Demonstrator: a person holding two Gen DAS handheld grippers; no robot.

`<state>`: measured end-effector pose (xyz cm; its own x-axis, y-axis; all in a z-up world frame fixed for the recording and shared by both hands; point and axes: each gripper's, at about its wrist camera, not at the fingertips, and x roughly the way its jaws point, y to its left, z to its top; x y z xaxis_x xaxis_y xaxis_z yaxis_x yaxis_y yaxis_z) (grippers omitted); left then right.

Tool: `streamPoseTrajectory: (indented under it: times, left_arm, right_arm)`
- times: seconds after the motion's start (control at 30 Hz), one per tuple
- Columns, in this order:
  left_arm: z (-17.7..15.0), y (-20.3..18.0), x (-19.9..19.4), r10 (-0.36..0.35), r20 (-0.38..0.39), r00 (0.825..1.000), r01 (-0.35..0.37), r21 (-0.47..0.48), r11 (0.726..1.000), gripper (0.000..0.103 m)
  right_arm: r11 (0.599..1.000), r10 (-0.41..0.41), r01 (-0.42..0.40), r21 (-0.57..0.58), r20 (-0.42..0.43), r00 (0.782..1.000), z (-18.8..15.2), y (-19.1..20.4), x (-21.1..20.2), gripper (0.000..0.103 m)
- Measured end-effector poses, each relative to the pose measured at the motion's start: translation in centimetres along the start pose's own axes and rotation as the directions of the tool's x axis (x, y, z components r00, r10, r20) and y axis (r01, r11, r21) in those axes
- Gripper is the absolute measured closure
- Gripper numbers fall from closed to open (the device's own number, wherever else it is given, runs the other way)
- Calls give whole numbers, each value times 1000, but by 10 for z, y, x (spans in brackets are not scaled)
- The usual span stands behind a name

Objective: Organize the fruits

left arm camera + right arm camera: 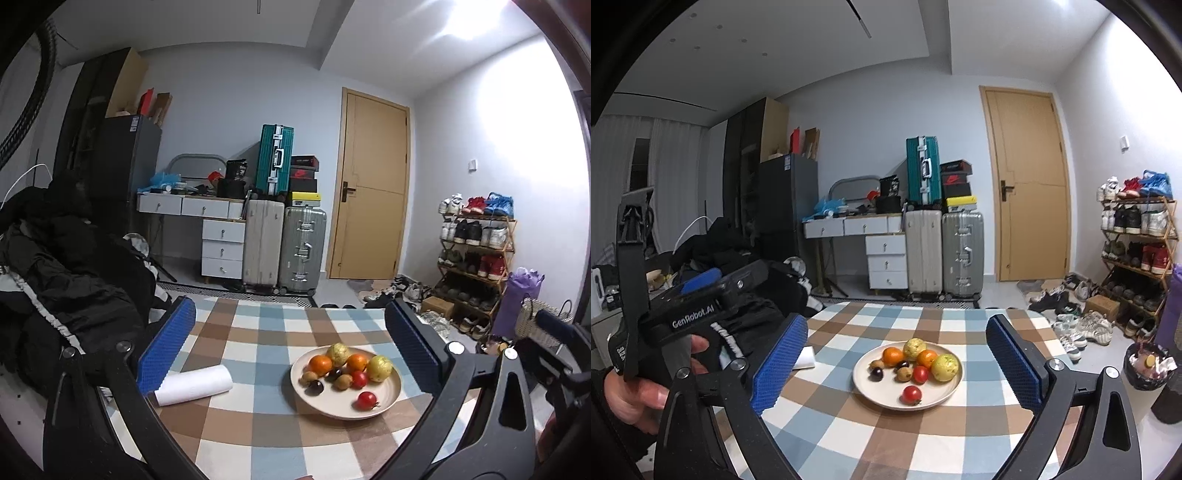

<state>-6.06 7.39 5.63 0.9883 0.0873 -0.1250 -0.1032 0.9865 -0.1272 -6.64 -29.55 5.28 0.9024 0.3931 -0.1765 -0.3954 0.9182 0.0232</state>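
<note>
A: Where is the fruit?

B: All of it lies on the cream plate [951,397], which sits on the checked tablecloth [849,435]. Toward the plate's far rim are two yellow-green guavas [945,366] and two oranges [893,356]. In the middle of the plate are a dark plum [875,374], some small brown fruits [903,374] and a red tomato [920,374]. A second tomato [911,394] lies apart from the rest, near the plate's near rim.

A: And the grippers?

B: The right gripper [897,365] has its blue pads spread wide, one on either side of the plate, gripping nothing. The left gripper [291,354] is likewise released, its fingers [168,350] splayed, with the plate lying toward the right finger and nothing between the pads but air.

A: Anything else near the plate?

B: A white paper roll [194,384] lies on its side on the cloth to the left of the plate, just beside the left gripper's left pad. In the right wrist view, a hand [646,387] holds the left gripper's black handle, well left of the plate.

A: Behind the plate?

B: Suitcases [943,251], a white drawer desk [871,240] and a wooden door [1028,184]; a shoe rack [1137,251] stands off to the plate's right.
</note>
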Motion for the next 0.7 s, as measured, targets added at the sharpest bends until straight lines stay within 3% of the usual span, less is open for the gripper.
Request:
streamPoseTrajectory:
  times: [0.13,0.3,0.5,0.7]
  left_arm:
    - [-28,-4,21,-14,-45,999,15,23,1000,0]
    - [-64,-5,52,-28,-117,993,32,34,999,0]
    - [-94,-13,78,-10,-131,991,20,71,997,0]
    - [-104,-17,92,1,-131,991,11,95,995,0]
  right_arm:
    - [998,-52,53,-21,48,997,-20,-2,8,1]
    - [997,-80,80,-9,14,997,-47,-14,30,0]
    - [994,-105,105,-11,6,994,-64,-27,46,0]
    - [994,-106,105,-29,-38,994,-75,-32,63,0]
